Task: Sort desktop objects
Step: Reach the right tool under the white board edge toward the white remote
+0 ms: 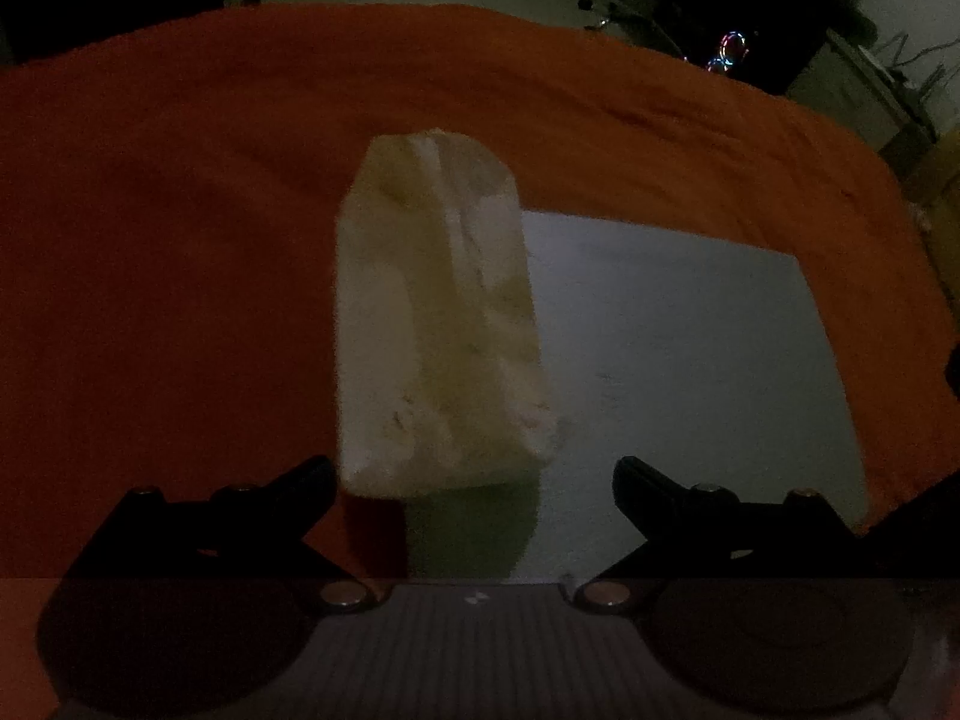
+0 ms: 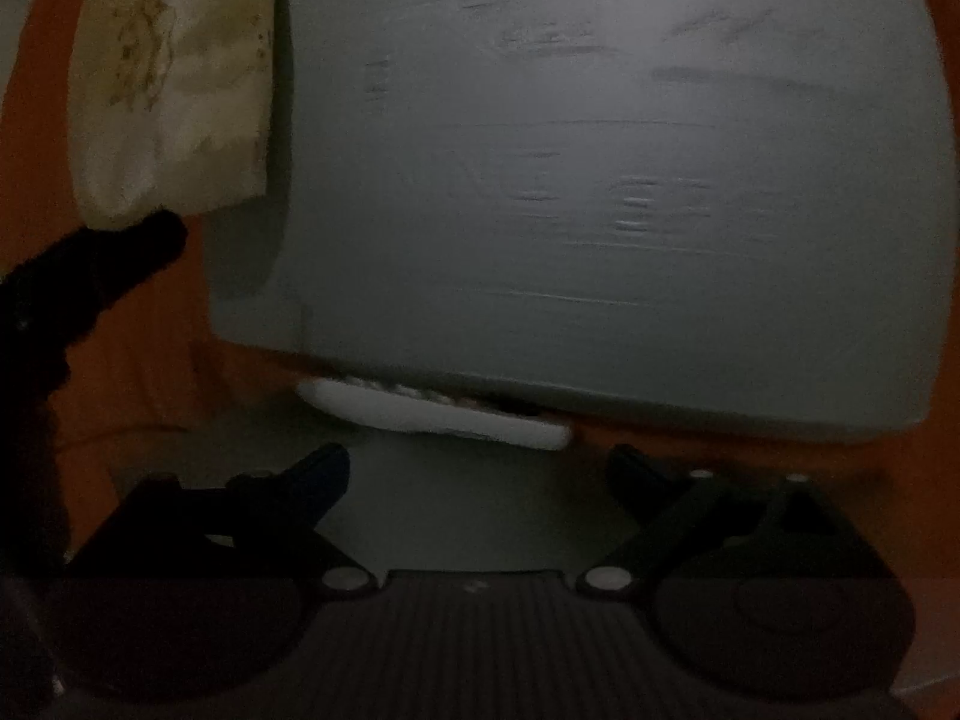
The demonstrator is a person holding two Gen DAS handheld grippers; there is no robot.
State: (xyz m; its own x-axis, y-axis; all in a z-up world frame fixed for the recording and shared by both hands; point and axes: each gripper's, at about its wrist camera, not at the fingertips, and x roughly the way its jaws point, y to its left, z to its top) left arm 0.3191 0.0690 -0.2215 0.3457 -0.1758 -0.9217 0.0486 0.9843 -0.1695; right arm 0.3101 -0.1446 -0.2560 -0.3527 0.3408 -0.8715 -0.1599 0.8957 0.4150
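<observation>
**Pale packet dead ahead of our left claw**

Our left claw [image 1: 474, 474] stands with its jaws apart, nothing between them. Straight ahead, just past the fingertips, lies the pale crumpled packet [image 1: 435, 324], its long axis running away from us, straddling the orange cloth [image 1: 180, 240] and the near left edge of the grey board [image 1: 690, 360]. Our right claw [image 2: 480, 462] is likewise spread and empty; a small white object [image 2: 432, 411] sits just ahead, tucked against the board's edge, the packet far off to its left. We judge the left claw nearer.
</observation>
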